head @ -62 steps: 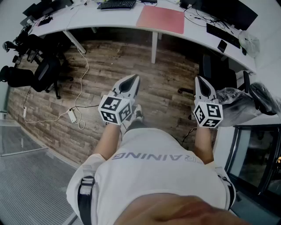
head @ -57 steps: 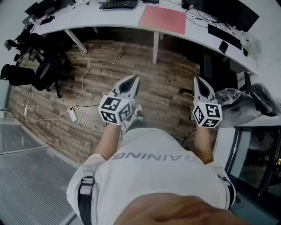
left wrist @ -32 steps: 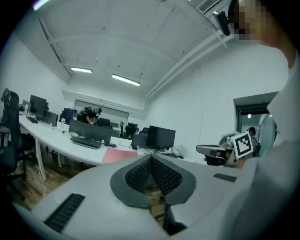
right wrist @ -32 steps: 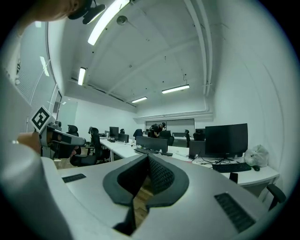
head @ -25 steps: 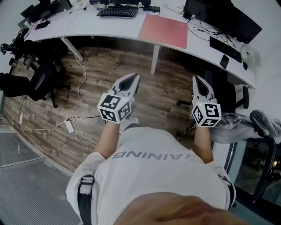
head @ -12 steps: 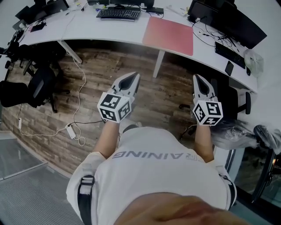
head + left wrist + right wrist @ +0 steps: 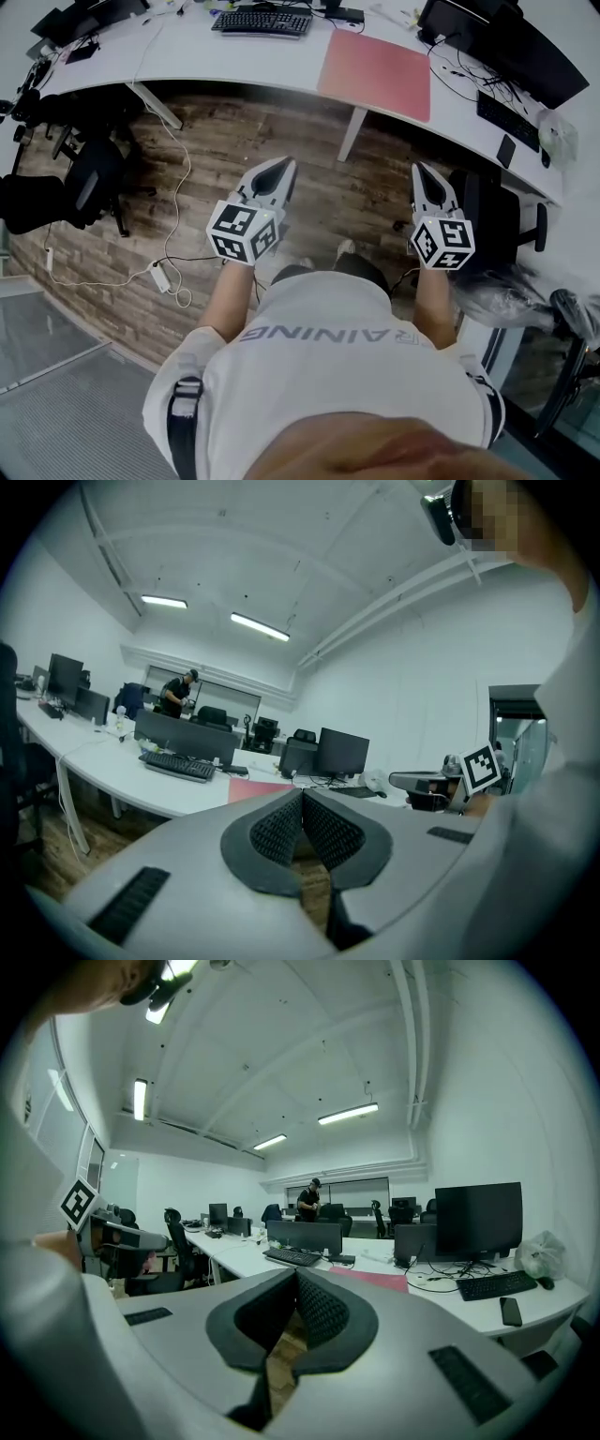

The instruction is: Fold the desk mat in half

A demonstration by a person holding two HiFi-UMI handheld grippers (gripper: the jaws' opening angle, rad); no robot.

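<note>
Head view, bottom of frame: the person's white shirt (image 7: 328,356) fills the foreground and hides the floor beneath; the hands lie concealed behind the marker cubes. Centre: left gripper (image 7: 287,162) and right gripper (image 7: 417,168) are held side by side, well apart. In each gripper view the ribbed pads meet with nothing between them (left (image 7: 302,795), right (image 7: 295,1275)). Beyond lies wooden floor (image 7: 281,131) with a trailing cable (image 7: 176,178). Top of frame: the pink desk mat (image 7: 375,62) lies flat on the white desk (image 7: 225,56), right of a keyboard (image 7: 262,21). In the gripper views only a sliver of it shows above the jaws.
</note>
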